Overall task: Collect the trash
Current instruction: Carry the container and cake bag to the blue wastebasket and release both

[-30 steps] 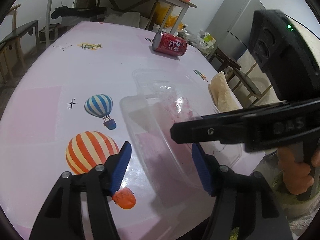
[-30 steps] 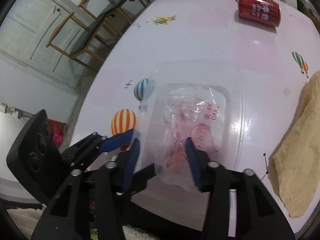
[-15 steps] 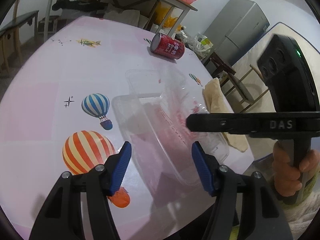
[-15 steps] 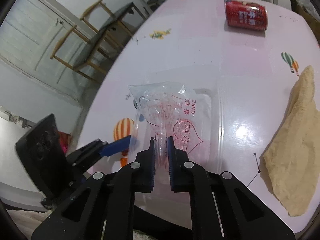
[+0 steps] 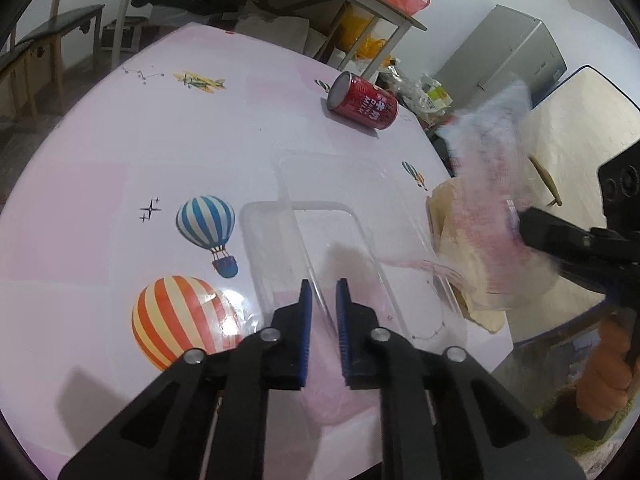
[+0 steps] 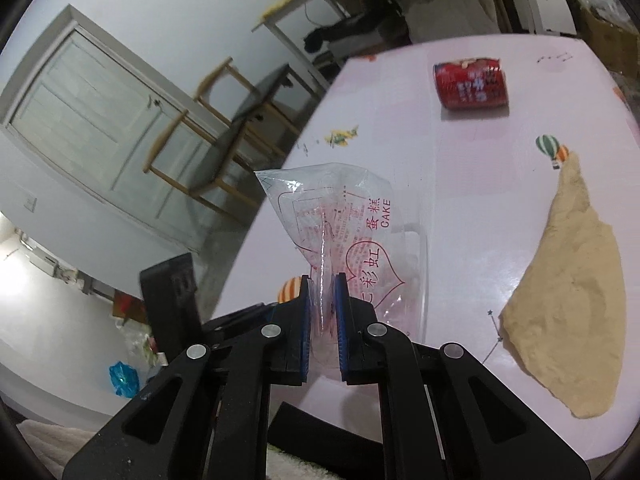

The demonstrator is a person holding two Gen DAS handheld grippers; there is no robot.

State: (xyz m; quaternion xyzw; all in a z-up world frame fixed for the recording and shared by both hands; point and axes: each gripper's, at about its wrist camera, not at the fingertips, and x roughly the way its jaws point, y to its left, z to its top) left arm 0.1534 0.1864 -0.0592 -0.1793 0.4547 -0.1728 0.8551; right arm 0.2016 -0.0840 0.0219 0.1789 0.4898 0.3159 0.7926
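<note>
On the left of the pink desk (image 5: 100,184) are printed balloons, a striped orange one (image 5: 176,320) nearest and a blue one (image 5: 206,224) beyond it. Right of them lies a clear plastic tray (image 5: 344,216), empty, with its lid or second half open behind it. The left hand-held gripper (image 5: 321,296) reaches down onto the tray's near part; its jaws are closing, the blue pads almost together on a thin upright wall of the tray, which stands between them. Farther back, past the tray, a red can (image 5: 362,101) lies on its side. At the desk's right edge is a crumpled tan paper (image 5: 464,264). Above that paper, blurred, hangs a clear wrapper (image 5: 488,200) with red print, raised off the desk. The right hand-held gripper (image 6: 322,308) has it: in the right wrist view its pads are pressed nearly together on the wrapper's (image 6: 340,232) lower end, and the rest stands up above the fingers. In that view the can (image 6: 470,84) lies far back and the paper (image 6: 572,312) to the right. At the far right, an orange-gloved hand (image 5: 608,380) grips the handle.
</note>
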